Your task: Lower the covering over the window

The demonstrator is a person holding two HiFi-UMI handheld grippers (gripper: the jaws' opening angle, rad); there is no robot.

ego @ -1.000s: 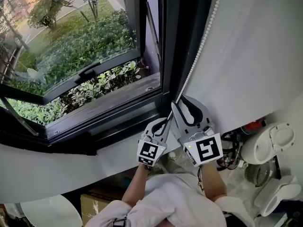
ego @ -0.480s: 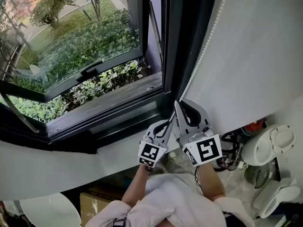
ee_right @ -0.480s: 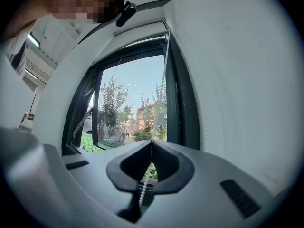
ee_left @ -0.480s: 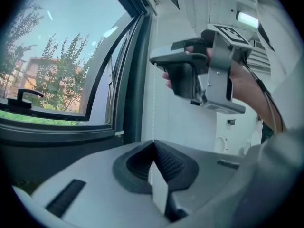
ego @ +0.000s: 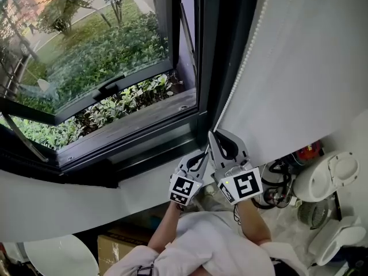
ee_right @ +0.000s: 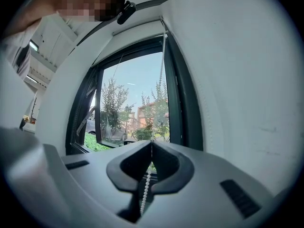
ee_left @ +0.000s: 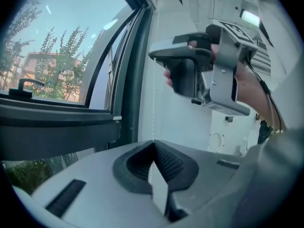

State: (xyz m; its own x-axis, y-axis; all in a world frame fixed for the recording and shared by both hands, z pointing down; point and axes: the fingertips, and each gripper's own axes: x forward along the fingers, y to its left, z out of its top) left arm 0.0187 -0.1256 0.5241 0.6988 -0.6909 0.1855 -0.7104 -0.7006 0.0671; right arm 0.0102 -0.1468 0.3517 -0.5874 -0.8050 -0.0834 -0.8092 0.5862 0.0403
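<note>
A white bead chain hangs down beside the dark window frame. My right gripper is shut on it; in the right gripper view the bead chain runs through the hollow behind the closed tips and climbs toward the window top. Just below and left, my left gripper is also shut, with the bead chain rising straight from its tips. The right gripper and the hand around it hang above in the left gripper view. The window glass stands uncovered; I cannot make out the covering itself.
A black handle sits on the tilted sash. A white sill runs below the frame. White appliances, cables and a red item crowd the lower right. A cardboard box stands below the sill.
The right gripper's jaws have gone from open to shut on the chain and it has slid a little down. The left gripper has stayed put.
</note>
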